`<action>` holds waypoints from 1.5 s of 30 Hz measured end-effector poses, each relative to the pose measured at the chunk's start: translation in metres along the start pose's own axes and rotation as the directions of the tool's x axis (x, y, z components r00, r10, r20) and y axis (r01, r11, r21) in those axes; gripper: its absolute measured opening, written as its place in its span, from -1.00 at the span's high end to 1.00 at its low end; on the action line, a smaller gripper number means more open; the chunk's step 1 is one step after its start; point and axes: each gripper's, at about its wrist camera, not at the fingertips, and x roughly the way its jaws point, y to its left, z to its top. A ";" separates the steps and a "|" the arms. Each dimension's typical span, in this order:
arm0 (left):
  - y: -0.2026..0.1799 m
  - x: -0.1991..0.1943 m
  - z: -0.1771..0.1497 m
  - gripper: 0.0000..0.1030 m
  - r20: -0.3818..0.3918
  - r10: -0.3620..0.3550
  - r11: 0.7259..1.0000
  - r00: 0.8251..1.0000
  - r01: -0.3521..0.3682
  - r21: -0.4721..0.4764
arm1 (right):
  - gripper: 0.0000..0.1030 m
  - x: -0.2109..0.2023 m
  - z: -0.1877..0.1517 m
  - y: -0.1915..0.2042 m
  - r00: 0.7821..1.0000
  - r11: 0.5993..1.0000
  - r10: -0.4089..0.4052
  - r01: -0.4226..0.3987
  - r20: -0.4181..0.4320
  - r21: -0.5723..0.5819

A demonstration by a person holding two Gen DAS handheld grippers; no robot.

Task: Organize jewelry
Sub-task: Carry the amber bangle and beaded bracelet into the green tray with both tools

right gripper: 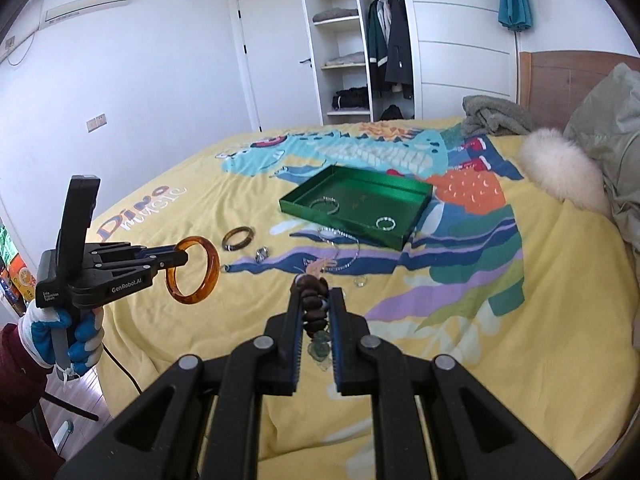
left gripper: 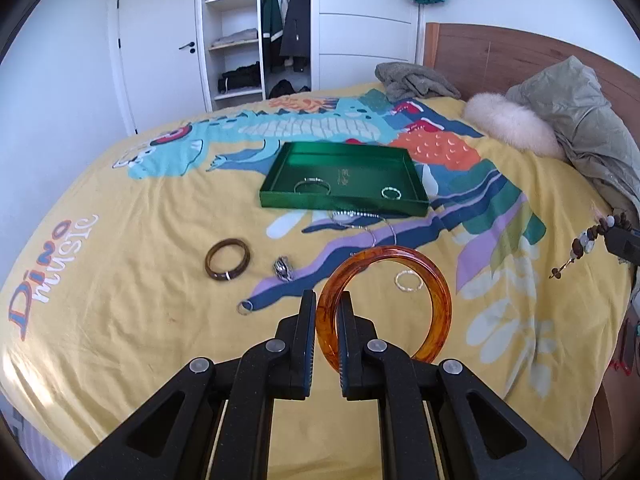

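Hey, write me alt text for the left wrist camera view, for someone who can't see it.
The left gripper is shut on a translucent amber bangle, held above a yellow dinosaur-print bedspread. Beyond lies an open green rectangular tray holding two silver bracelets, with a brown bangle and smaller silver pieces scattered on the bedspread before it.

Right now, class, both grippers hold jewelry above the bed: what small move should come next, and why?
Probably carry the amber bangle in the left gripper forward over the green tray. It is clamped, clear of the bedspread, and two pieces already lie in the tray.
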 end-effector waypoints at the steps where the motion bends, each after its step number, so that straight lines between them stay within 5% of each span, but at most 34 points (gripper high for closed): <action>1: 0.001 -0.005 0.007 0.81 0.014 0.003 1.000 1.000 -0.003 0.004 | 0.79 -0.004 0.008 0.003 1.000 1.000 0.000 0.000 0.019 -0.004; 12: 0.012 -0.048 0.086 0.81 0.147 0.014 1.000 0.989 -0.016 0.012 | 0.79 -0.035 0.105 0.027 0.979 0.998 -0.010 0.021 0.202 -0.055; 24: 0.018 -0.021 0.164 0.81 0.189 0.041 0.999 0.981 -0.042 0.003 | 0.79 -0.008 0.197 0.017 0.955 0.998 -0.018 0.036 0.296 -0.056; 33: 0.020 0.084 0.203 0.81 0.097 0.073 0.997 0.993 -0.072 -0.012 | 0.79 0.087 0.232 -0.031 0.965 0.998 -0.060 0.065 0.256 -0.013; 45: -0.012 0.285 0.185 0.81 -0.144 0.053 0.998 0.988 -0.048 0.038 | 0.78 0.293 0.161 -0.122 0.996 0.993 -0.084 0.085 -0.010 0.081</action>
